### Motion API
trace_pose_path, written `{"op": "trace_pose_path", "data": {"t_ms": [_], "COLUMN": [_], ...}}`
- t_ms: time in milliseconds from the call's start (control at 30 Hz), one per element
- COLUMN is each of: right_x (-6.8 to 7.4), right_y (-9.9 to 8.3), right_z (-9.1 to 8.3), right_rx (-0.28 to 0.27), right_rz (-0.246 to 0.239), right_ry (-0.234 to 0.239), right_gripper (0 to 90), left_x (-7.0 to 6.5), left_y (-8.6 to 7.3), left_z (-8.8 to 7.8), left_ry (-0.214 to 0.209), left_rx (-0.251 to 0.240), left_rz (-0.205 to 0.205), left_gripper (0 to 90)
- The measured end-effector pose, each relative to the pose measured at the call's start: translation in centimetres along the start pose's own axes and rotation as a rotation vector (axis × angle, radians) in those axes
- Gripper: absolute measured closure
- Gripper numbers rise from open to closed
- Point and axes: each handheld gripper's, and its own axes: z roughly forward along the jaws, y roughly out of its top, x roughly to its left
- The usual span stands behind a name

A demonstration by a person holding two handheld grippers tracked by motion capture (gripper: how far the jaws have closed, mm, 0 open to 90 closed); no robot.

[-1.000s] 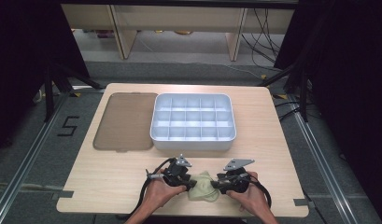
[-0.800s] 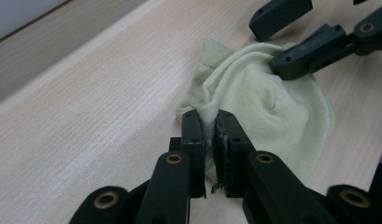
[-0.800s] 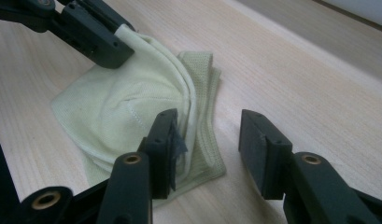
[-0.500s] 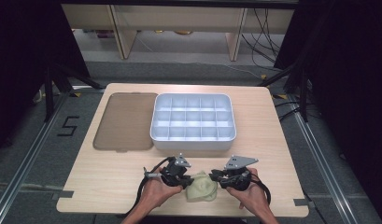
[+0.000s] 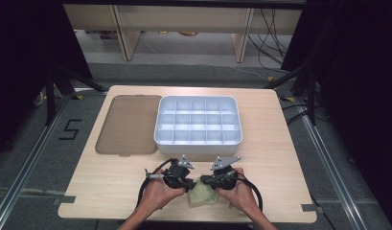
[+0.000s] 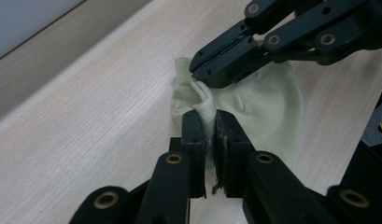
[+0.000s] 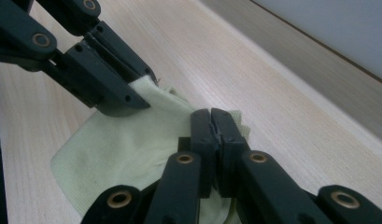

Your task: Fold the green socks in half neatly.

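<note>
Cloth (image 5: 203, 194) edge pinched by my left gripper (image 6: 208, 135) and right gripper (image 7: 216, 135), jaws just closed; I draw apart gently, evenly.

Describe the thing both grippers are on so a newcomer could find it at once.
Start at the white compartment tray on the wooden table, then come toward the near edge, between the person's hands. There lies a small pale yellow-green cloth, pinched by the left gripper and the right gripper. It is the table's one soft, crumpled thing.
</note>
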Motion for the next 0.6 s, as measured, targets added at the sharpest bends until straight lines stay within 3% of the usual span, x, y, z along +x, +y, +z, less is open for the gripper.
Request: {"op": "trace_pose_path", "data": {"t_ms": [133, 167, 200, 233, 267, 333, 433, 467, 567, 600], "right_x": [0.2, 0.2, 0.0, 0.0, -0.1, 0.0, 0.5, 1.2, 1.9, 2.3], "right_y": [0.0, 0.0, 0.0, 0.0, 0.0, 0.0, -0.2, -0.5, -0.9, -1.0], "right_z": [0.1, 0.2, -0.2, -0.2, -0.8, -1.8, -2.6, -2.8, -2.4, -1.8], "right_rx": [0.003, -0.019, -0.006, -0.006, -0.029, -0.054, -0.073, -0.055, -0.028, 0.002], "right_rz": [-0.003, 0.023, 0.029, 0.029, 0.028, 0.004, -0.015, -0.027, -0.037, -0.053], "right_ry": [-0.007, 0.001, 0.008, 0.008, -0.001, -0.002, 0.014, 0.041, 0.065, 0.07], "right_gripper": [89.0, 86.9, 85.7, 85.7, 85.6, 86.7, 87.4, 87.5, 87.5, 87.7], "left_x": [0.0, 0.0, 0.0, 0.1, 0.0, 0.5, 0.8, 1.0, 1.0, 1.2], "left_y": [0.2, 0.2, 0.2, 0.2, 0.3, 0.3, 0.3, 0.3, 0.4, 0.4], "left_z": [-0.1, 0.0, 0.0, 0.1, 0.2, 0.0, -0.1, -0.2, -0.1, -0.2], "left_ry": [-0.009, -0.012, -0.009, -0.011, -0.015, -0.01, -0.009, -0.007, -0.012, -0.01], "left_rx": [-0.016, -0.024, -0.02, -0.031, -0.063, -0.039, -0.026, -0.025, -0.037, -0.02], "left_rz": [-0.001, -0.009, -0.011, -0.02, -0.062, -0.038, -0.034, -0.04, -0.052, -0.033], "left_gripper": [82.6, 82.7, 82.8, 82.8, 82.9, 82.9, 82.8, 82.8, 82.8, 82.8]}}
